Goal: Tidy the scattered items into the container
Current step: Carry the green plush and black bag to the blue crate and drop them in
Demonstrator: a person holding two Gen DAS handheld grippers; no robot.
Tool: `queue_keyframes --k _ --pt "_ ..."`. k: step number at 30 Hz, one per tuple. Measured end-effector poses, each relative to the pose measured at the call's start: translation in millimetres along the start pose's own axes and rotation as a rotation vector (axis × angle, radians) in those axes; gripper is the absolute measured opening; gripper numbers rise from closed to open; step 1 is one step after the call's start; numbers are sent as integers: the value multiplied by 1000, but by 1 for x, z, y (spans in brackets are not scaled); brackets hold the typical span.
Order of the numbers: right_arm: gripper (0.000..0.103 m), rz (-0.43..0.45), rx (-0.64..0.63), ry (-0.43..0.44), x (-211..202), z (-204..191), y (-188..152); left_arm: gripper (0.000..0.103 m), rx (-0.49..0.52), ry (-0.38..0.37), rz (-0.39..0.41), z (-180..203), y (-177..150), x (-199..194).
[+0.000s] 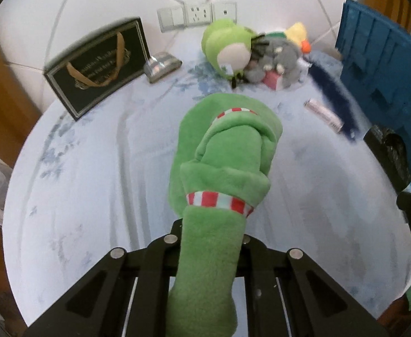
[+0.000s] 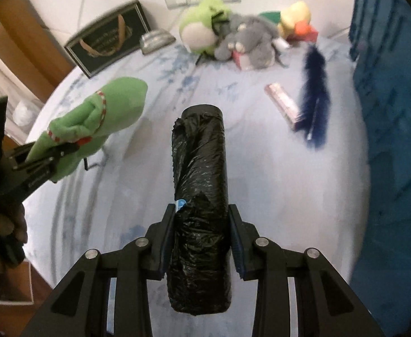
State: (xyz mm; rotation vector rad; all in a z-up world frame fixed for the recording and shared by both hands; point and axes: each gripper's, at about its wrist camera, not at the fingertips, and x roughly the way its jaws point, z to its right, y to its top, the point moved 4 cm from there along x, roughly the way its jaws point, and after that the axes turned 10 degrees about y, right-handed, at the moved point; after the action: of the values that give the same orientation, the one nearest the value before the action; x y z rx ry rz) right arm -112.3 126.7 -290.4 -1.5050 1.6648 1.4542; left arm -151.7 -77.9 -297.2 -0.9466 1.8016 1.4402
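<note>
The green plush toy [image 1: 222, 168] with red and white stripes is up in the air above the bed [image 1: 93, 182]. The left gripper [image 1: 209, 241] has its fingers squeezed shut on the toy's thin end, so the fat end hangs out in front. It is held like this, I think, so it can be carried to the blue crate [image 1: 382, 64], which stands at the right side of the bed.

The right gripper [image 2: 201, 233] is busy too. Its fingers [image 2: 167, 224] are pressed on both sides of a roll of black bags [image 2: 200, 191], which points straight ahead.

More things wait on the bed. A pink tube [image 2: 282, 102] lies touching a dark blue fluffy thing [image 2: 315, 90], near the crate. By the wall sits a pile of soft toys: a green one [image 1: 226, 45], a gray one [image 1: 275, 56] and a yellow one [image 1: 297, 32]. A black gift bag [image 1: 98, 61] leans on the wall at the left.
</note>
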Motion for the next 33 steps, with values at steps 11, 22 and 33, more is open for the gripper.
queue_keyframes --k 11,22,33 --pt "34 132 -53 21 -105 -22 10 10 -20 39 109 -5 8 -97" --pt "34 220 -123 62 -175 -32 7 10 -61 61 162 0 5 -165" --pt "34 313 -167 102 -242 -9 10 10 -75 78 281 25 34 -239"
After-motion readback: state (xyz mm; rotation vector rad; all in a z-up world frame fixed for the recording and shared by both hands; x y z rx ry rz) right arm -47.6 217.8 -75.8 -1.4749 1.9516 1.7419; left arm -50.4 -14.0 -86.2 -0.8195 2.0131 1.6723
